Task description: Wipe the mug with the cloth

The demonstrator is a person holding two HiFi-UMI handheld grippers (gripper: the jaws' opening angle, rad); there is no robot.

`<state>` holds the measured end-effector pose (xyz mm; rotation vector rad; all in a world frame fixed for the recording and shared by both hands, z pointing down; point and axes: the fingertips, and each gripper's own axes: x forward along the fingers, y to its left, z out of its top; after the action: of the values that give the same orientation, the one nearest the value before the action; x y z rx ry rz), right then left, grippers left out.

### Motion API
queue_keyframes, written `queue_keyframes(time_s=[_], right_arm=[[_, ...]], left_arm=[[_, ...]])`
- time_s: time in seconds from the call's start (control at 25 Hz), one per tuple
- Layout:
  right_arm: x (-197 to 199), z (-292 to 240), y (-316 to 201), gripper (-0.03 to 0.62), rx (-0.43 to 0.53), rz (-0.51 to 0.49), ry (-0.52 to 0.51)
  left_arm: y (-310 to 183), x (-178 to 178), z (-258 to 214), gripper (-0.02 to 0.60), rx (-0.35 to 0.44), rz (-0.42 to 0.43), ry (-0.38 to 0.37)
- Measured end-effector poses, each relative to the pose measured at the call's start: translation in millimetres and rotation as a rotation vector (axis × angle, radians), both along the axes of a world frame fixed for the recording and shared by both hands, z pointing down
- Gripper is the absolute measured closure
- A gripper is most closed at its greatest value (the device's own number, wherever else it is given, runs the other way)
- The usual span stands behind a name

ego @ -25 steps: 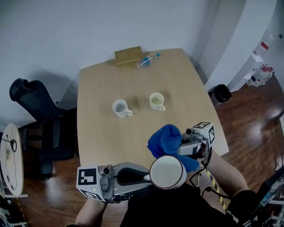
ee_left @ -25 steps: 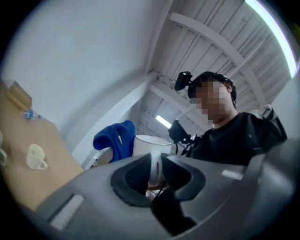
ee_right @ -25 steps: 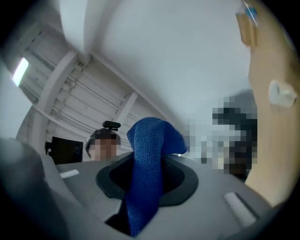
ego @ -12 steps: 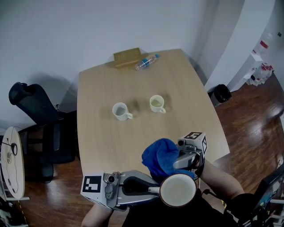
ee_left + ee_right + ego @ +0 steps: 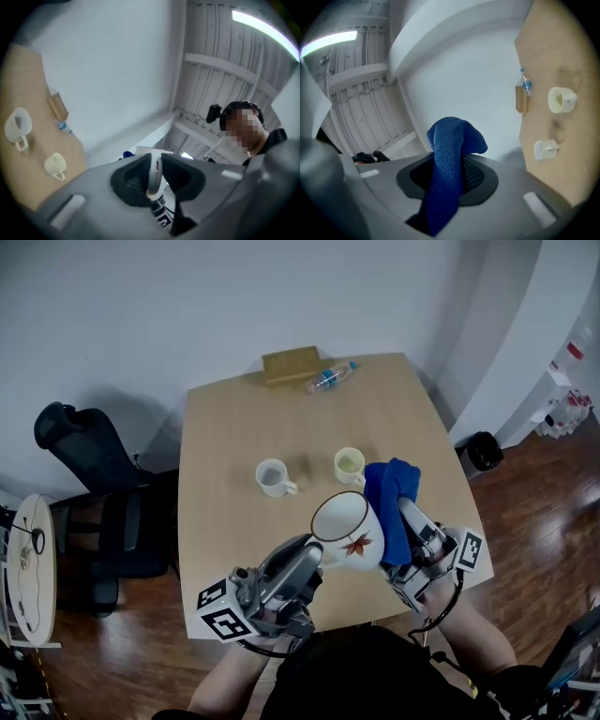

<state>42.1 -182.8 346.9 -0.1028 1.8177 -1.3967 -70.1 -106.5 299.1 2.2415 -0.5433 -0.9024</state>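
Left of the table, the right hand-held gripper clamps its jaws on a blue cloth that bulges above them. On the table stand two pale mugs, apart. A bottle and wooden block lie at the table's far end.

We see a pale wooden table by a white wall, and a black office chair on dark wooden floor.
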Motion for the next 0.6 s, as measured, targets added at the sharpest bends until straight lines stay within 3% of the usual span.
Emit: queue_keyframes(time_s=[0.12, 0.2, 0.4, 0.6], right_arm=[[4.7, 28.1, -14.1, 0.479, -0.135, 0.068, -0.023], [3.1, 40.7, -14.6, 0.479, -0.174, 0.072, -0.005], [4.1, 55.2, -11.6, 0.479, -0.241, 0.072, -0.031], [9.3, 70.8, -10.0, 0.479, -0.319, 0.098, -0.081]], left_arm=[[-11.4, 2.1, 19.7, 0.514, -0.039, -0.047, -0.071], [-10.0, 8.0, 24.7, 0.514, -0.027, -0.048, -0.139], [0.0, 23.0, 25.1, 0.512, 0.056, -0.012, -0.325], [14.5, 42.3, 28.0, 0.511, 0.157, 0.055, -0.591]])
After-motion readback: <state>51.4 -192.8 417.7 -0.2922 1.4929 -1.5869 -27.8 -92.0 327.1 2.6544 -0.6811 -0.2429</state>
